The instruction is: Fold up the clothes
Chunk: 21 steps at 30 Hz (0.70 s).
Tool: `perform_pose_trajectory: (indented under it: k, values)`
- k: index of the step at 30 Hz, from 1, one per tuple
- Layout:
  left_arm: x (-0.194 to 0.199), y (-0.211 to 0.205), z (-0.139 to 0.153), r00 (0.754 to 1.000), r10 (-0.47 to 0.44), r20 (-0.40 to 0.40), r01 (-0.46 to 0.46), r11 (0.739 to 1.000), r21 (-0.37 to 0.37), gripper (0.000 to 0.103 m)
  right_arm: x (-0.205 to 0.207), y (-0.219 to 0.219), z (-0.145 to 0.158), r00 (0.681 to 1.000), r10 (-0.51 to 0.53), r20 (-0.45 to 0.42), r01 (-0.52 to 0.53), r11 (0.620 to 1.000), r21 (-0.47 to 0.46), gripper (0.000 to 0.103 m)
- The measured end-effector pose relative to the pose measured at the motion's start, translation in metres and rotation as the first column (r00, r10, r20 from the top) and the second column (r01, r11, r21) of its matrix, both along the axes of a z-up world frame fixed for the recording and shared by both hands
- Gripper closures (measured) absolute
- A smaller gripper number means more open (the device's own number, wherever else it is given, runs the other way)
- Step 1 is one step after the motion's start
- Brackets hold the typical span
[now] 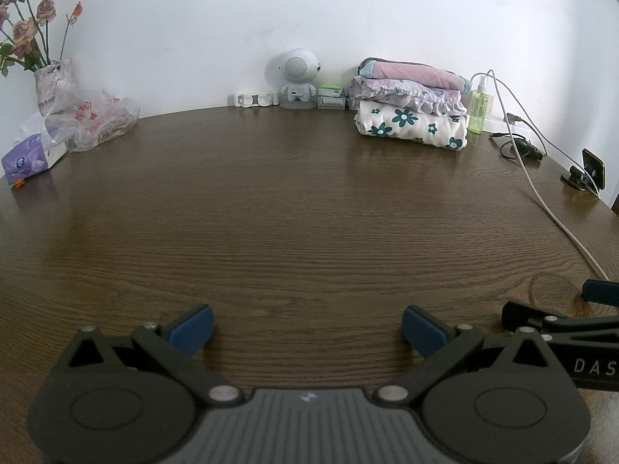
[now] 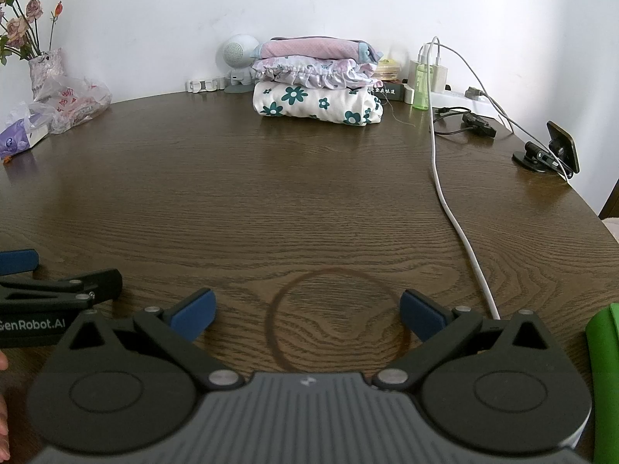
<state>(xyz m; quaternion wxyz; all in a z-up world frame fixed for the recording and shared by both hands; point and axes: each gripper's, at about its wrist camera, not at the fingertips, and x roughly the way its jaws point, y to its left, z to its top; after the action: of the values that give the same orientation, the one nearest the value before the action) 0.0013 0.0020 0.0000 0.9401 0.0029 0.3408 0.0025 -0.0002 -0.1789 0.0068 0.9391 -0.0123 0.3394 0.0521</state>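
A stack of three folded clothes [image 1: 412,106] [image 2: 317,81] rests at the back of the brown wooden table [image 1: 294,208] [image 2: 271,193]: a white piece with teal flowers at the bottom, a ruffled lilac one in the middle, a pink one on top. My left gripper [image 1: 307,328] hovers low over the table's near side, open, with nothing between its blue pads. My right gripper [image 2: 307,315] is open too, empty, beside the left one. A green cloth [image 2: 603,379] shows at the right edge of the right wrist view.
A white cable [image 2: 456,224] [image 1: 553,216] runs across the table's right side from chargers at the back. A phone stand [image 2: 549,150], a green spray bottle [image 1: 479,106], a round speaker figure [image 1: 297,77], a plastic bag [image 1: 93,120], a tissue box [image 1: 31,160] and a flower vase [image 1: 52,85] line the edges.
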Motion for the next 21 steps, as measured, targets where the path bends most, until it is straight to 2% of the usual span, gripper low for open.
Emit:
perform_pose_trajectory:
  k: [21]
  values:
    - [-0.0014, 0.0001, 0.0001, 1.000, 0.000, 0.000, 0.000, 1.000, 0.000, 0.000, -0.0005, 0.0002, -0.0002, 1.000, 0.000, 0.000, 0.000, 1.000, 0.000, 0.000]
